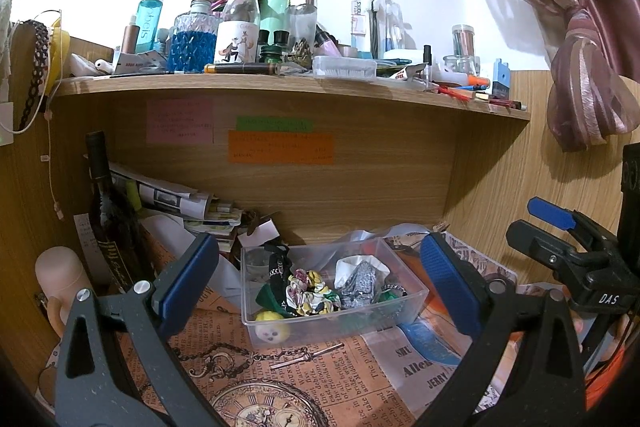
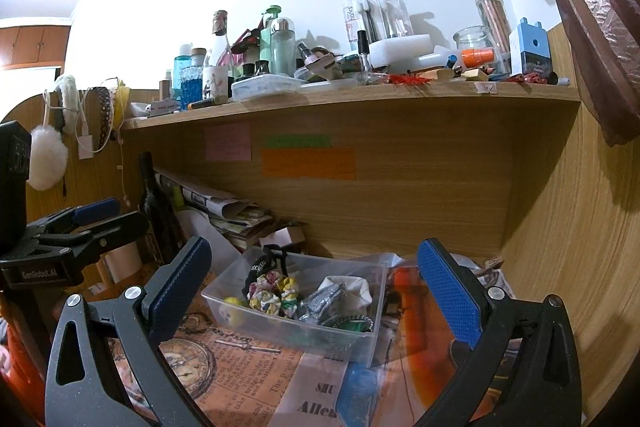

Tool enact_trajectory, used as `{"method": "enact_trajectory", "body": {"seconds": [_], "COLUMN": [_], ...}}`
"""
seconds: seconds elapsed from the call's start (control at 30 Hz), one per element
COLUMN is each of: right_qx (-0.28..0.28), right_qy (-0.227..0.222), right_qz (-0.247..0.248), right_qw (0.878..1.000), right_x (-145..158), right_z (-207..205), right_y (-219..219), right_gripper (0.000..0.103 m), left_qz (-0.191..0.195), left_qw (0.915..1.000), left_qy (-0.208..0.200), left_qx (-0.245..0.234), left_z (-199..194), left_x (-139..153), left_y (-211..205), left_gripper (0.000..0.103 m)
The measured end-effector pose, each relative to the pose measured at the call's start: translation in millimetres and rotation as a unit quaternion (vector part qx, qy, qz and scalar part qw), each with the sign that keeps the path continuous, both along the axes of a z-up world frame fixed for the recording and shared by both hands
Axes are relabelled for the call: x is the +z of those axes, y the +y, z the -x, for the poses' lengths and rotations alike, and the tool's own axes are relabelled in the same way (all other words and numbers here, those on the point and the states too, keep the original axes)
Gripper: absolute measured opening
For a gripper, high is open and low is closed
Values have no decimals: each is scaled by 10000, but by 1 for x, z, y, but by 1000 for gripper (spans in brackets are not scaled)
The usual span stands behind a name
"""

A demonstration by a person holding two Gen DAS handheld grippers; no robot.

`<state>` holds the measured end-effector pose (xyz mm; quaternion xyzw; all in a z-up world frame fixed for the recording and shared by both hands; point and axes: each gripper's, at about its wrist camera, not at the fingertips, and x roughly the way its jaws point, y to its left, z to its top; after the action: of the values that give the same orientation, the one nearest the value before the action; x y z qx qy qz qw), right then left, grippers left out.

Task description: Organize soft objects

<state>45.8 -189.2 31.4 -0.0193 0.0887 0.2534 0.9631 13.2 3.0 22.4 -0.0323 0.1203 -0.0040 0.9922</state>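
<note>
A clear plastic bin stands on the desk under the shelf. It holds soft items: a floral scrunchie, a silver glittery pouch, a black strap, green fabric and a yellow ball. My left gripper is open and empty, held in front of the bin. My right gripper is open and empty, also in front of the bin. Each gripper shows at the edge of the other's view.
A newspaper-print mat with a pocket watch picture covers the desk. A dark wine bottle and stacked papers stand at back left. The shelf above is crowded with bottles. A curtain hangs at right.
</note>
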Motion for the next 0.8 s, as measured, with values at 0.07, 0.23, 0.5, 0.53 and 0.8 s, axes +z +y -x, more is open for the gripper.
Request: {"method": "enact_trajectory", "body": {"seconds": [0.07, 0.23, 0.5, 0.53, 0.8], "right_qx": [0, 3, -10, -15, -25], "right_qy": [0, 9, 9, 11, 12], "right_qz": [-1, 5, 13, 13, 18], "right_qw": [10000, 10000, 10000, 10000, 10000], "right_x": [0, 0, -1, -1, -1], "right_z": [0, -1, -1, -1, -1], "right_y": [0, 0, 2, 2, 3], "right_gripper": [103, 103, 103, 103, 103], "left_qz": [6, -5, 7, -4, -34], "left_qw": [10000, 10000, 10000, 10000, 10000], "left_qy": [7, 6, 8, 3, 5], "left_qx": [4, -6, -40, -36, -89], "left_z": [0, 0, -1, -1, -1], "left_x": [0, -1, -1, -1, -1], "left_y": [0, -1, 0, -1, 0], "left_gripper": [102, 102, 102, 102, 102]}}
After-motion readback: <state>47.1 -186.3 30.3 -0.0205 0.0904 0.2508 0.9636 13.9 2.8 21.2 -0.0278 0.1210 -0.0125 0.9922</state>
